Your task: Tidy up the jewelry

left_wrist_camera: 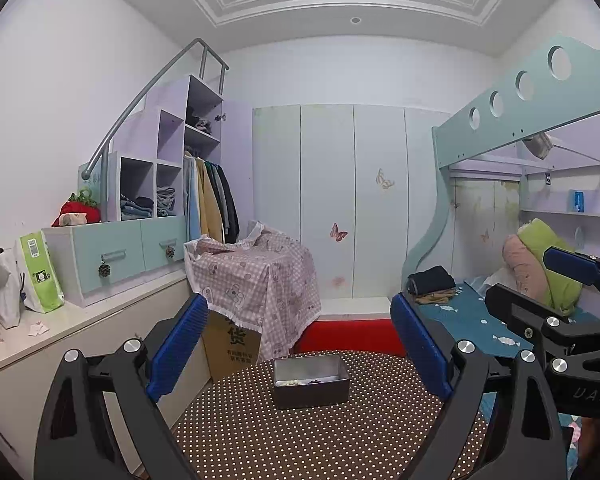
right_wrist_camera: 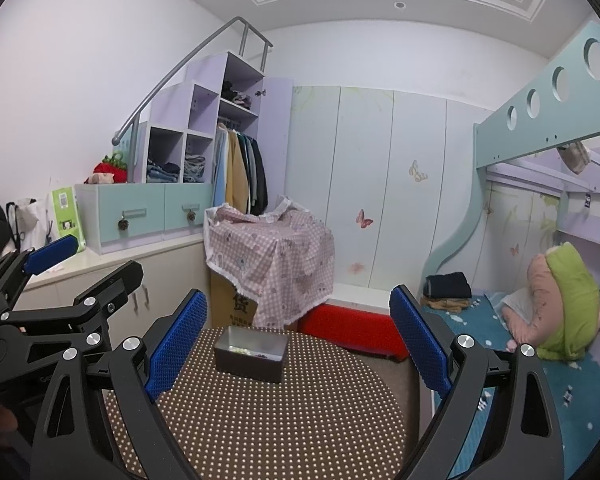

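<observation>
Metal tray sat on the dotted table, holding beads. Left gripper and right gripper hovered near it, jaws spread, likely ready to reach in.

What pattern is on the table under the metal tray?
Brown with small pale dots on the table, clearest in the left wrist view, around the metal tray.

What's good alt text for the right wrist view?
The right gripper, fingers spread open and empty, points at a small metal tray on a brown polka-dot table; the tray holds pale beads and a few dark ones. The left gripper, also open, shows at the left edge, with a child's bedroom behind.
</observation>
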A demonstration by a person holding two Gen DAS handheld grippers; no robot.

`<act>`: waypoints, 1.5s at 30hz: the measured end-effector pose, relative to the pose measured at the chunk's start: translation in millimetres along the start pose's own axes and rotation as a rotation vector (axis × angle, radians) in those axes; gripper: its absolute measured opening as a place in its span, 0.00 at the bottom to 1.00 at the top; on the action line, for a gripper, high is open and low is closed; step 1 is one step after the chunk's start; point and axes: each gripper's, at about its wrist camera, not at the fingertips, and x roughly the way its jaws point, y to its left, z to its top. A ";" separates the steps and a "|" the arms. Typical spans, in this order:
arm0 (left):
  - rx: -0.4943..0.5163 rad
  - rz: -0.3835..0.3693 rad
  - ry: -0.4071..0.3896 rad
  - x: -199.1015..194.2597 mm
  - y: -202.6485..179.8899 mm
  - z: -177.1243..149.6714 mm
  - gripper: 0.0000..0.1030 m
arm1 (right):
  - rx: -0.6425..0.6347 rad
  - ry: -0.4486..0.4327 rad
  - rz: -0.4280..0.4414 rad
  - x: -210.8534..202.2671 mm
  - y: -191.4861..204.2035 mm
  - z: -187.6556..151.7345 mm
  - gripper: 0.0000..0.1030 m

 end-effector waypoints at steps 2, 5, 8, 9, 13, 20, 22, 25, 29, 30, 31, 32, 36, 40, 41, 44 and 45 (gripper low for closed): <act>0.000 -0.001 0.003 0.8 0.2 -0.3 0.87 | 0.001 0.003 0.000 0.3 -0.2 -2.4 0.87; 0.001 0.000 0.005 1.9 0.3 -1.3 0.87 | 0.002 0.005 0.000 1.3 0.3 -3.2 0.87; 0.002 -0.001 0.006 2.6 0.6 -1.9 0.87 | 0.001 0.005 0.000 1.8 0.2 -1.4 0.87; 0.002 -0.001 0.007 3.2 0.8 -2.5 0.87 | 0.001 0.005 0.000 1.9 0.0 -1.4 0.87; 0.002 -0.002 0.009 4.4 1.1 -3.4 0.87 | 0.004 0.008 0.002 2.8 0.0 -3.3 0.87; 0.006 -0.003 0.013 7.8 0.7 -5.8 0.87 | 0.002 0.009 0.000 4.0 -0.3 -3.8 0.87; 0.008 -0.002 0.014 8.8 0.5 -6.0 0.87 | 0.003 0.011 0.000 4.4 -0.3 -5.4 0.87; 0.006 -0.003 0.015 8.7 0.4 -5.7 0.87 | 0.003 0.011 0.000 4.5 -0.6 -4.8 0.87; 0.008 -0.003 0.014 8.7 0.3 -5.7 0.87 | 0.004 0.011 -0.001 4.0 -0.9 -6.0 0.87; 0.007 -0.003 0.014 8.8 0.3 -5.6 0.87 | 0.003 0.011 0.000 4.5 -0.9 -4.4 0.87; 0.008 -0.003 0.014 9.3 0.9 -6.1 0.87 | 0.003 0.010 0.000 4.5 -1.0 -4.2 0.87; 0.007 -0.003 0.014 8.8 0.3 -5.7 0.87 | 0.004 0.011 0.000 4.6 -1.2 -4.0 0.87; 0.007 -0.003 0.015 9.8 0.4 -6.2 0.87 | 0.004 0.012 0.001 4.6 -1.4 -4.1 0.87; 0.008 -0.003 0.014 10.0 0.4 -6.0 0.87 | 0.005 0.012 0.000 4.9 -0.7 -5.4 0.87; 0.007 -0.003 0.015 10.4 0.8 -6.5 0.87 | 0.005 0.013 0.001 4.3 -0.7 -7.0 0.87; 0.008 -0.004 0.016 11.4 0.9 -6.4 0.87 | 0.004 0.014 -0.001 4.4 0.1 -8.5 0.87; 0.008 -0.004 0.016 11.6 1.1 -6.7 0.87 | 0.004 0.014 0.000 5.1 -0.2 -6.6 0.87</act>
